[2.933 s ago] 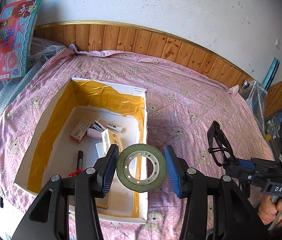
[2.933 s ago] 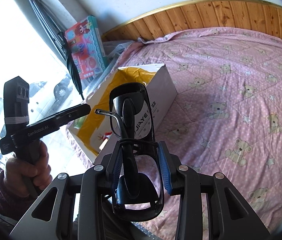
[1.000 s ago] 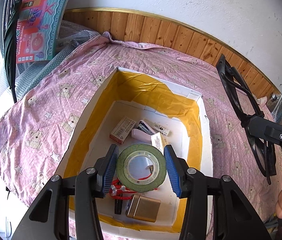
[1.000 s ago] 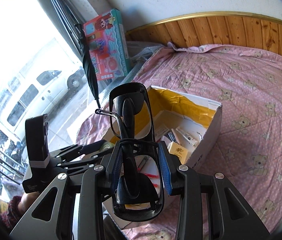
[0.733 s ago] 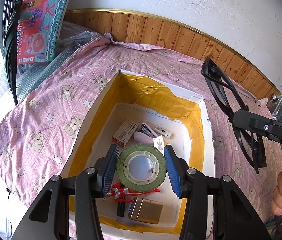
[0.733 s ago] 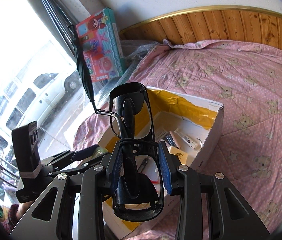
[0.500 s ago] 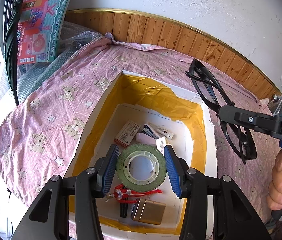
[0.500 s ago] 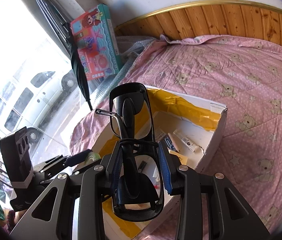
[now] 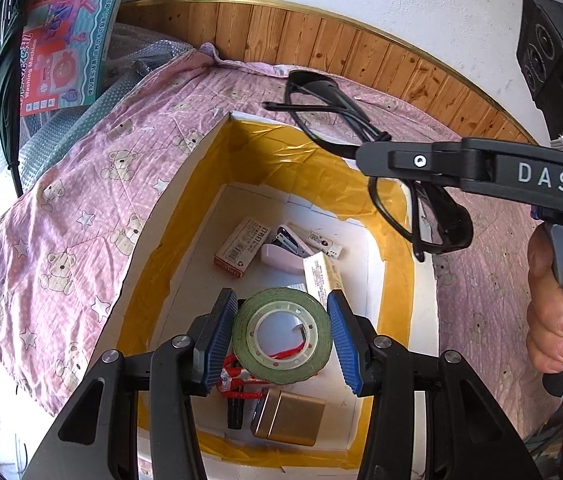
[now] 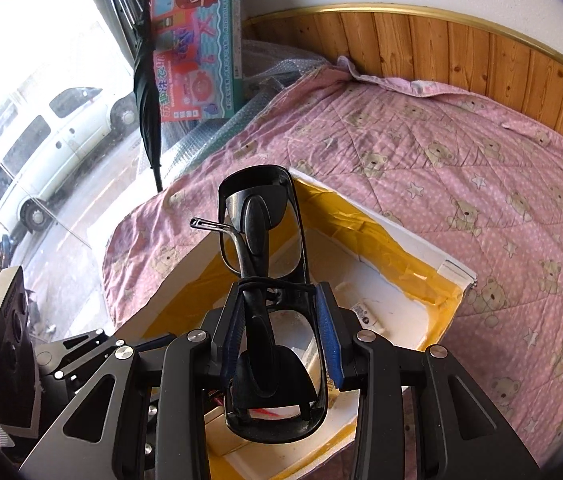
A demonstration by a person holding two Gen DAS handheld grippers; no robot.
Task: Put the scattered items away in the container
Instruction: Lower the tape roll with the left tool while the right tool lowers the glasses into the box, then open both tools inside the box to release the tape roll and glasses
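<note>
Hovering over the white cardboard box with yellow-taped walls [image 9: 397, 216], the left gripper [image 9: 281, 334] clamps a green tape roll [image 9: 281, 334] and the right gripper [image 10: 277, 336] pinches black-framed glasses [image 10: 261, 232]. Both are at the drop stage; the next move likely calls for lowering, then releasing the 2 items.

Left wrist view: the tape roll [image 9: 281, 334] covers part of the box [image 9: 197, 152] floor and most of a red-and-white wrapper [image 9: 237, 376]. The black marker [image 9: 235, 412] shows only its lower end. The print on the small carton [image 9: 241, 252] is too small to read. The person's hand [image 9: 561, 308] is cut off by the right edge.

Right wrist view: the glasses [image 10: 265, 280] and the right gripper [image 10: 277, 340] hide most of the box interior. The toy carton [image 10: 197, 40] is partly hidden behind a folded umbrella [image 10: 147, 92].
</note>
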